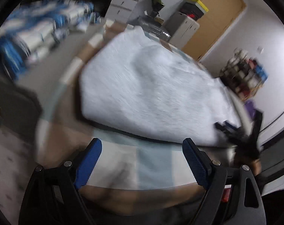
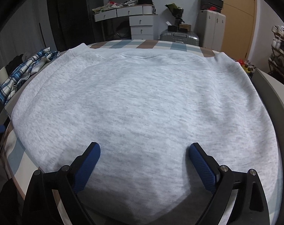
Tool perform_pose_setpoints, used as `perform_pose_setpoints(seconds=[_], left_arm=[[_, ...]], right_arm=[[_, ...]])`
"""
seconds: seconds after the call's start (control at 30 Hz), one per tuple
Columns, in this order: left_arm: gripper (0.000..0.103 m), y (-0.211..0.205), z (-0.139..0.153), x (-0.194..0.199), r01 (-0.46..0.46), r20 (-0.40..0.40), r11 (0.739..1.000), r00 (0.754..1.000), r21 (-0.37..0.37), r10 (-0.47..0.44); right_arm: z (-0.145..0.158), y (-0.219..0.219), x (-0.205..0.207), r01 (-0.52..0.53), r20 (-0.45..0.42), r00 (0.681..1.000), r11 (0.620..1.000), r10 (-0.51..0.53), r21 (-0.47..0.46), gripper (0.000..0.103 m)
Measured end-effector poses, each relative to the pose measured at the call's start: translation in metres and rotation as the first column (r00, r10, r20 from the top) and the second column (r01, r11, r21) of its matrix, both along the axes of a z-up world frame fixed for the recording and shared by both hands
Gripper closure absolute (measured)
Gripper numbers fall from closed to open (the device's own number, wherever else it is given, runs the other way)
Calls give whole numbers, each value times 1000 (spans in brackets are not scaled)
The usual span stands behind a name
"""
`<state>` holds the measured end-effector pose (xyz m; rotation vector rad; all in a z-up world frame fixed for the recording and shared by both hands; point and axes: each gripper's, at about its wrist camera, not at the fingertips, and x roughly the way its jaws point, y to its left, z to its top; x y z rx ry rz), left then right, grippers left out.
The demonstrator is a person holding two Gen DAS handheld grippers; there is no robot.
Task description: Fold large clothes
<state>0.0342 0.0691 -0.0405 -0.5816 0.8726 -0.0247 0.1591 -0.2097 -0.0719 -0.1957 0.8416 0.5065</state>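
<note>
A light grey sweatshirt (image 2: 142, 103) lies spread flat on a checked bed cover (image 2: 145, 44), with ribbed cuffs at its far corners. My right gripper (image 2: 143, 148) is open and empty, just above the near part of the sweatshirt. In the blurred left wrist view the sweatshirt (image 1: 151, 90) lies ahead. My left gripper (image 1: 142, 146) is open and empty over the checked cover (image 1: 153, 165), near the sweatshirt's edge. The right gripper (image 1: 245, 136) shows as a dark shape at the garment's right end; its jaws cannot be made out there.
A blue plaid shirt (image 2: 25, 69) lies at the bed's left edge, also in the left wrist view (image 1: 38, 33). Beyond the bed stand a white drawer desk (image 2: 134, 18), a silver suitcase (image 2: 179, 35), a white cabinet (image 2: 213, 30) and a shoe rack (image 2: 280, 52).
</note>
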Motion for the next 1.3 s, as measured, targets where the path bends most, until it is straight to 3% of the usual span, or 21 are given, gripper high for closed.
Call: perform_pose_setpoints(seconds=[0.13,0.2,0.33,0.37,0.4,0.43,0.53,0.6,0.7,0.77,0.87,0.97,1.1,1.3], left_arm=[[20,2,-13,18,-61,-30,996,998,-71,59],[20,5,-15,20,-107,-5,989,994,-103,107],[20,-6,-17,39,-233,25,971,972,-54,235],[34,-9,-16,40,-273,31,962,961,-22,274],[64,-9,-18,43,-319,17,948,948,19,318],[74,-8,-20,43,-346,16,938,938,32,346],[86,-3,-19,44,-370,71,929,927,28,368],[88,-11,-10,41,-352,123,932,932,86,341],[89,-16,6,34,-328,201,938,932,112,302],[89,-23,22,30,-296,262,938,934,180,244],[89,-29,34,35,-259,314,939,932,224,182],[89,-20,38,41,-228,323,951,934,207,154],[89,-16,40,45,-198,323,962,938,188,130],[89,-8,38,42,-168,305,983,942,79,137]], right_arm=[[0,0,-1,4,2,1000,1000,-4,-1,6],[0,-1,-1,4,0,1000,1000,-4,-1,6],[-1,0,-3,8,5,1000,1000,-8,-6,6],[-1,0,-3,8,4,1000,1000,-8,-6,6],[-1,1,-3,8,5,1000,1000,-8,-8,6],[0,1,-3,9,5,1000,1000,-9,-8,5],[0,1,-4,7,6,1000,1000,-7,-9,5],[0,1,-4,8,5,1000,1000,-8,-12,5],[1,3,-3,15,2,1000,1000,-15,-20,5],[4,4,-3,35,-5,999,999,-35,-29,5],[19,11,-10,71,43,997,997,-71,9,5],[37,28,-33,-77,98,993,992,67,101,5],[46,79,-61,-286,141,950,958,279,36,5],[23,162,-59,-358,80,929,932,362,-56,6]])
